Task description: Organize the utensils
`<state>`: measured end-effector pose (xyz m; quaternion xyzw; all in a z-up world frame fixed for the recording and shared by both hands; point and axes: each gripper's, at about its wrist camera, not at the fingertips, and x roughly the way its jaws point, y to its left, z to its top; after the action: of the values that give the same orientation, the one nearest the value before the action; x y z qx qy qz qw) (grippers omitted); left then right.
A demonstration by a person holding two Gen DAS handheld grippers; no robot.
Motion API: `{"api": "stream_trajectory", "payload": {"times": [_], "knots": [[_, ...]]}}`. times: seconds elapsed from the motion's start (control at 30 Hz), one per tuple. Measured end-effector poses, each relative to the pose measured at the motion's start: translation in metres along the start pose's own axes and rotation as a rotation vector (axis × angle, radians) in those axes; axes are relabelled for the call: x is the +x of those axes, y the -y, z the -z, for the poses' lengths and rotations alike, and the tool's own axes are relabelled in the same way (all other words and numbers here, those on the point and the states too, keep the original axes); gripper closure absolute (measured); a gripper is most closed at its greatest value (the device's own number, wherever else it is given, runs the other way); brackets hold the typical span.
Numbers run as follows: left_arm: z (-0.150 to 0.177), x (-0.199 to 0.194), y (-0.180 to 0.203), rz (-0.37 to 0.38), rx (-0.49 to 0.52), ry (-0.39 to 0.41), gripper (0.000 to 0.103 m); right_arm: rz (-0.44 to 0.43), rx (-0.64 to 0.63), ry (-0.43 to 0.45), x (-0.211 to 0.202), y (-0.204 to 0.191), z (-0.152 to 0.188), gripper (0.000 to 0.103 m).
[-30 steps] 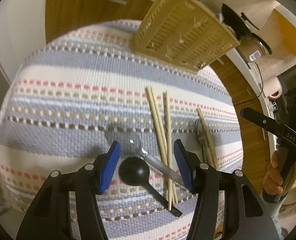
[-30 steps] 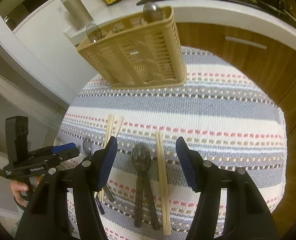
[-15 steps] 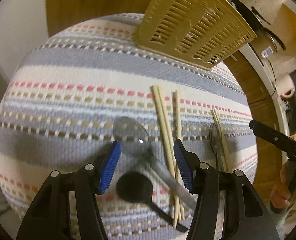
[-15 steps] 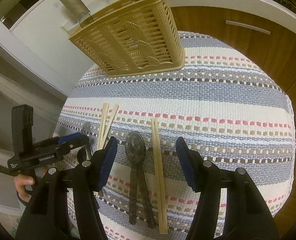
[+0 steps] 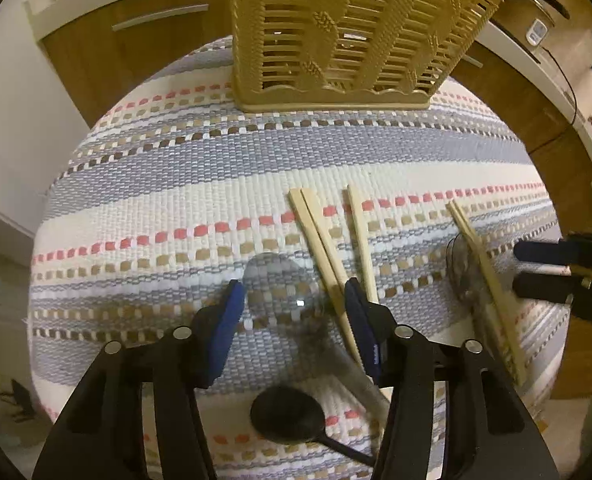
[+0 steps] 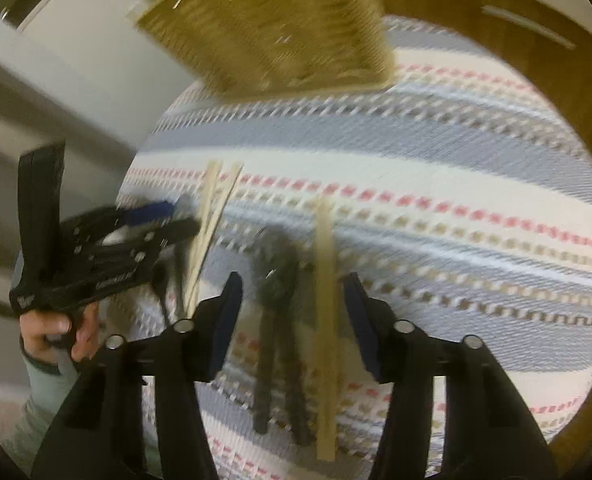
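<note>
Crowding the clear spoon [image 5: 279, 285]: chopsticks [image 5: 328, 254].

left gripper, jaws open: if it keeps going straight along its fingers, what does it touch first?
Most likely the clear spoon: its bowl lies on the striped mat right between the fingertips of the left gripper. The chopsticks sit just beside the right finger. Height above the mat is hard to judge.

Wood cabinets [image 5: 144, 52], white countertop [image 5: 544, 76], warm light.
</note>
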<state>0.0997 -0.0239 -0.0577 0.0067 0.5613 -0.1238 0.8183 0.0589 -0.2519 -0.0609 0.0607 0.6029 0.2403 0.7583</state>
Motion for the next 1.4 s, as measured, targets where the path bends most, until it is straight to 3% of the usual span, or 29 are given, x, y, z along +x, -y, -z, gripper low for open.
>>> {"api": "stream_trajectory", "payload": {"times": [0.07,0.17,0.43,0.53,0.67,0.87,0.97,1.07,1.13,1.2,1.27,1.4], "knots": [[0.000,0.000,0.002,-0.020,0.002,0.007,0.059,-0.026,-0.011,-0.033,0.011,-0.006,0.001,0.062],[0.003,0.000,0.005,-0.016,0.014,0.016,0.066,0.050,-0.027,-0.022,0.021,-0.013,0.000,0.062],[0.005,-0.001,0.017,-0.007,0.058,0.042,0.071,0.068,-0.063,-0.039,0.025,-0.030,0.007,0.062],[0.005,-0.001,0.023,0.035,0.055,0.049,0.073,0.102,-0.064,-0.026,0.023,-0.030,0.009,0.066],[0.004,-0.010,0.015,0.108,0.031,0.081,0.084,0.101,-0.044,-0.003,0.012,-0.024,0.005,0.066],[0.002,-0.021,-0.008,0.184,-0.019,0.098,0.094,0.063,-0.089,0.006,0.015,-0.052,-0.003,0.066],[0.002,-0.023,-0.023,0.172,-0.030,0.092,0.099,0.110,-0.087,0.030,0.016,-0.054,-0.013,0.066],[0.006,-0.017,-0.043,0.232,-0.052,0.049,0.099,0.126,-0.050,0.032,0.013,-0.040,-0.019,0.066],[0.007,-0.014,-0.052,0.232,-0.070,0.044,0.098,0.128,-0.039,0.033,0.012,-0.034,-0.016,0.066],[0.009,-0.015,-0.057,0.250,-0.091,0.047,0.078,0.122,-0.029,0.028,0.011,-0.030,-0.015,0.066],[0.010,-0.016,-0.059,0.271,-0.099,0.055,0.065,0.126,-0.024,0.027,0.008,-0.025,-0.013,0.066],[0.003,-0.011,-0.035,0.229,-0.074,0.045,0.062,0.141,-0.023,0.024,0.001,-0.013,-0.008,0.066]]}}
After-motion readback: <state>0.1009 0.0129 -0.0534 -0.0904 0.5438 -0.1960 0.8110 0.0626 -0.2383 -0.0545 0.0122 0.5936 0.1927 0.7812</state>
